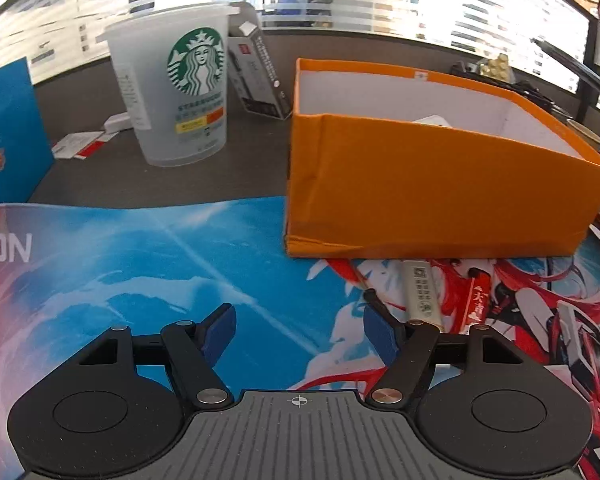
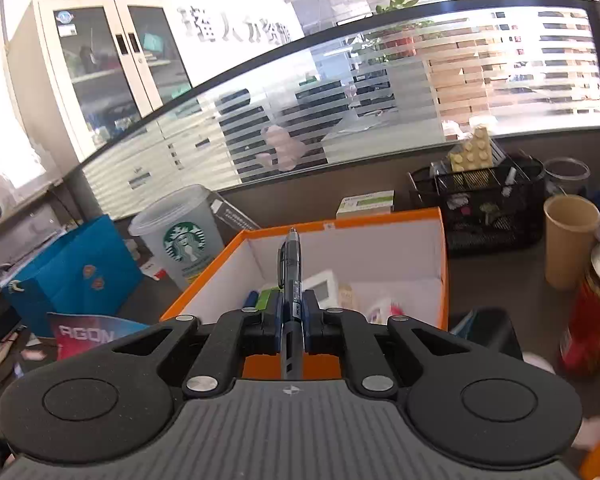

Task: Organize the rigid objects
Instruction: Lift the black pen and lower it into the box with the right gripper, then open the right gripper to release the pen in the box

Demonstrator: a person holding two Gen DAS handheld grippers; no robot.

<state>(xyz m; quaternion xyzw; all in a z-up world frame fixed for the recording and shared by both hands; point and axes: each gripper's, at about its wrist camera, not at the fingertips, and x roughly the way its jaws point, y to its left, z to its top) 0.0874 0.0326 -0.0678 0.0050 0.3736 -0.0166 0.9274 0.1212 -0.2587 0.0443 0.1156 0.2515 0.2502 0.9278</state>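
In the left wrist view a frosted plastic cup at the upper left carries the green Starbucks siren logo with "STARBUCKS" printed beneath it and yellow and orange stickers lower down whose text is too small to read. Behind the cup leans a dark printed carton with fine white lettering, unreadable here. The desk mat across the lower half shows large white letters "ON" at the far left edge of the frame; in the right wrist view its corner reads "AGON". An orange box with a white interior stands at centre right, its front edge resting on the mat. Just below the box, on the mat, lies a pale stick-shaped item with a QR code and small print, and beside it a red item with white Chinese characters. The left gripper sits at the bottom of the frame with its blue-padded fingers spread wide, gripping nothing, hovering over the mat. In the right wrist view the right gripper is closed narrowly on a dark blue pen, clamped between the blue pads and pointing up the frame over the open orange box, whose interior holds several small items. Large Chinese characters run along the white wall at the top.
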